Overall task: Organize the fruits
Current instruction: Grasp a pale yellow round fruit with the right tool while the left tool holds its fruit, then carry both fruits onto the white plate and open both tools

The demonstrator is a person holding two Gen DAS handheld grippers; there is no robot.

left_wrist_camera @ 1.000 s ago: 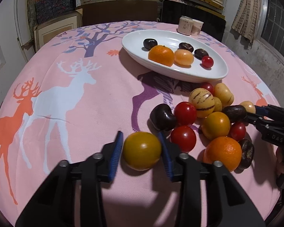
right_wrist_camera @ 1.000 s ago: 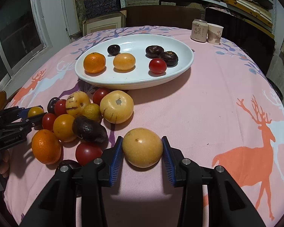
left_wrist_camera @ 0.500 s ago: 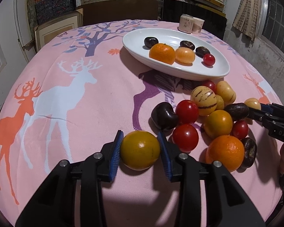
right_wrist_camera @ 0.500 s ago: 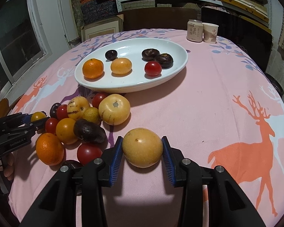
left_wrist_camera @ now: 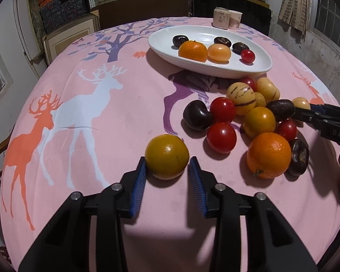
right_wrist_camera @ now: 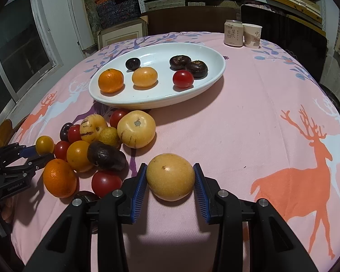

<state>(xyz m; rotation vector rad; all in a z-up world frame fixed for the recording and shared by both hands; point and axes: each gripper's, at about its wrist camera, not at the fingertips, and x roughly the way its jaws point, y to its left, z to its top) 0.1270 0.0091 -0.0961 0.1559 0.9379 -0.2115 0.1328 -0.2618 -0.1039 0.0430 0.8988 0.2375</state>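
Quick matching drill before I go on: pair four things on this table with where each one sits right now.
1. yellow tomato
2. pale round fruit
3. small red tomato
4. can

a. between the right gripper's pads
b. on the white dish
c. between the left gripper's pads
d. beside the paper cup

Pairs: 1-c, 2-a, 3-b, 4-d

Your right gripper [right_wrist_camera: 170,178] grips a tan round fruit [right_wrist_camera: 170,176] between its blue pads — on the pink deer tablecloth [right_wrist_camera: 249,136], just beside the loose fruit pile [right_wrist_camera: 97,145], white oval dish [right_wrist_camera: 161,99] beyond
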